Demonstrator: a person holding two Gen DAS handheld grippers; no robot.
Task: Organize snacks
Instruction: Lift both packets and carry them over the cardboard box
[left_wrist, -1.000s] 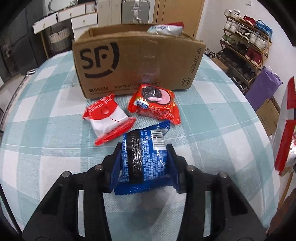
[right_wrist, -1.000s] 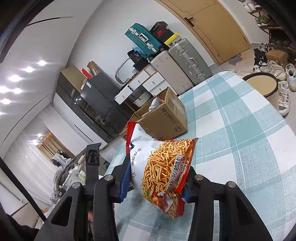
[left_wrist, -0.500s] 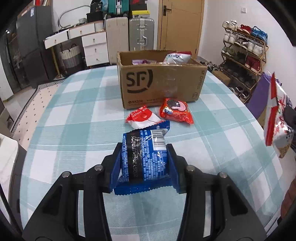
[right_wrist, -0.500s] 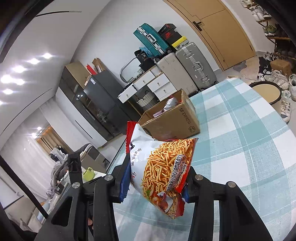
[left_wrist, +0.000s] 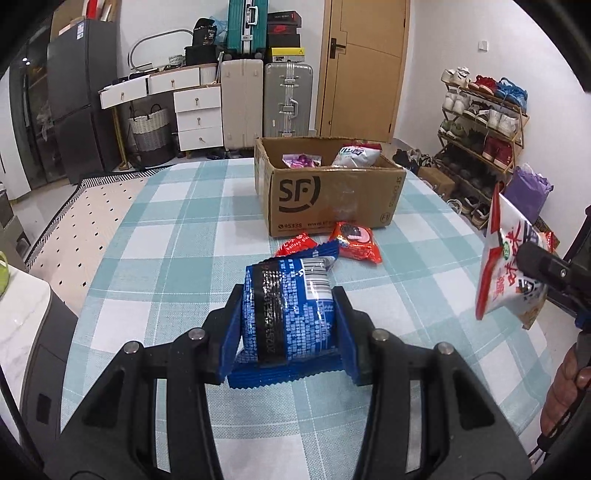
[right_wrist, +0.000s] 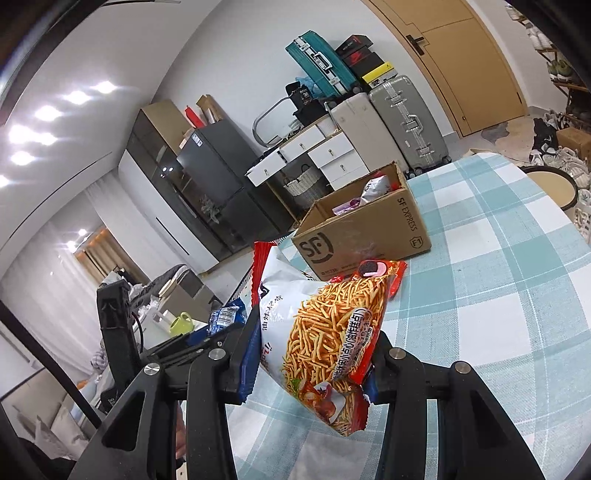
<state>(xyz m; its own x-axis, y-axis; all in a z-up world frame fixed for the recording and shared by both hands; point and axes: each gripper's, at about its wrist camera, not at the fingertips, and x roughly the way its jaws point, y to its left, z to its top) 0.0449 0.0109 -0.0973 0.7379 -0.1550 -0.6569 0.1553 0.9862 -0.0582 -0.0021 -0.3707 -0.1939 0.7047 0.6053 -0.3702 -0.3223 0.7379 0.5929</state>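
Left hand-held gripper (left_wrist: 287, 325): clamped on the blue cookie pack (left_wrist: 288, 306), blue pads pressing its two long sides; the pack hangs clear above the table (left_wrist: 166, 236).
Right hand-held gripper (right_wrist: 310, 354): closed on the fried-stick snack bag (right_wrist: 325, 328), pinching it low across the belly, top seal upright.
Cardboard box (left_wrist: 332, 195): sits open at the far side of the table, already holding a purple packet (left_wrist: 301, 161) and a white bag (left_wrist: 356, 155).
Left on the table: a red cookie pack (left_wrist: 354, 242) and a red-and-white packet (left_wrist: 297, 245), both lying just in front of the box wall.
Blue pack, handling: looks light and fairly firm, a stack of biscuits in slick foil; I judge a side-on grip mid-body is right, since squeezing harder could crack the contents.
Snack bag, handling: puffy, air-filled, crinkly and very light; it probably slides and sags in the grip, so the body near the lower seam is the safer hold, gently.
Next, by my reckoning: both packs go over the box rim and are let go inside.
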